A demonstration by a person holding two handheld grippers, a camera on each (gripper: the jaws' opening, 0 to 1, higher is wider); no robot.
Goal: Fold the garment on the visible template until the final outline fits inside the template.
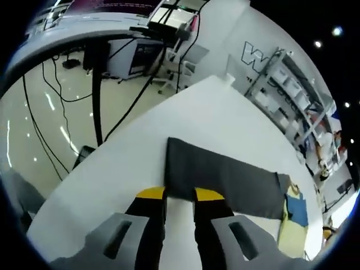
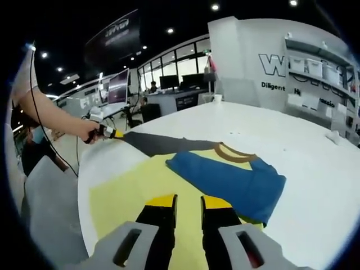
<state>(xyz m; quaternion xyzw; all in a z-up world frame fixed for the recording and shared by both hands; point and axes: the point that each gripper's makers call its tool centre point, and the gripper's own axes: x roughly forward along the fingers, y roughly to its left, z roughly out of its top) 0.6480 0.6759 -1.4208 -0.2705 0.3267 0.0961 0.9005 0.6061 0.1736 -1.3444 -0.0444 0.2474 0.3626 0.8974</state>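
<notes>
The garment has a blue body (image 2: 236, 183) with a tan collar (image 2: 233, 153), lying partly folded on the yellow template (image 2: 129, 197). A dark grey sleeve (image 1: 225, 174) stretches flat off the template across the white table (image 1: 214, 112). My left gripper (image 1: 180, 195) stands open at the sleeve's near corner, jaw tips over its edge, bare table showing between them. The right gripper view also catches the left gripper (image 2: 109, 134), held by a hand at the far end of the sleeve (image 2: 163, 143). My right gripper (image 2: 189, 201) hovers open over the template, nothing between its jaws.
The table's edge runs close on the left, with floor, black cables and a dark pole (image 1: 97, 90) beyond. A small white object (image 2: 334, 136) lies on the table at the right. Shelving (image 1: 292, 95) stands past the far side. The person's arm (image 2: 50, 115) reaches in from the left.
</notes>
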